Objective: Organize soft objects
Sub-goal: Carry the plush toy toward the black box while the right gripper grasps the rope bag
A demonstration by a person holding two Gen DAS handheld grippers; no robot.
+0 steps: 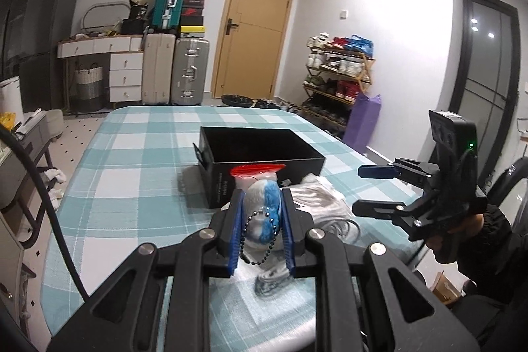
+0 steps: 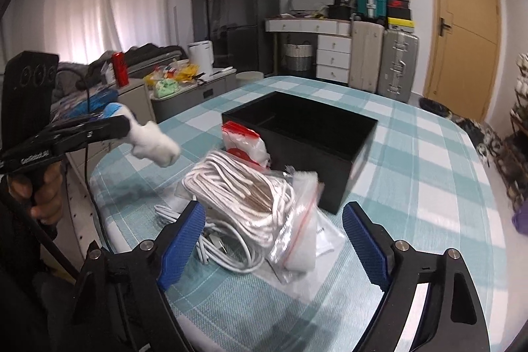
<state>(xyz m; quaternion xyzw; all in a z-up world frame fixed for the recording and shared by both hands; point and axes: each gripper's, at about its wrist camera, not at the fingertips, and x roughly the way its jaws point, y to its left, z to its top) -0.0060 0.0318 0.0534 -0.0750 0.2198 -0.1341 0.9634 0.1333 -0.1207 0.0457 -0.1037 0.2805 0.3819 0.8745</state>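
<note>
Left hand-held gripper (image 1: 262,220) clamps plush toy (image 1: 264,203); rope bundle (image 2: 244,197) fronts black box (image 2: 307,134).

Both wrist views look closely across the table (image 1: 132,154), sharing the black box (image 1: 260,150), perhaps crosswise.

A table covered in a teal-and-white checked cloth (image 2: 412,154) carries everything. An open black box (image 2: 300,147) sits near its middle. Just in front of the box lie a coil of white rope (image 2: 244,187), a red-topped zip bag (image 2: 242,141), clear plastic bags (image 2: 297,233) and a white cable (image 2: 231,249), heaped together.
</note>
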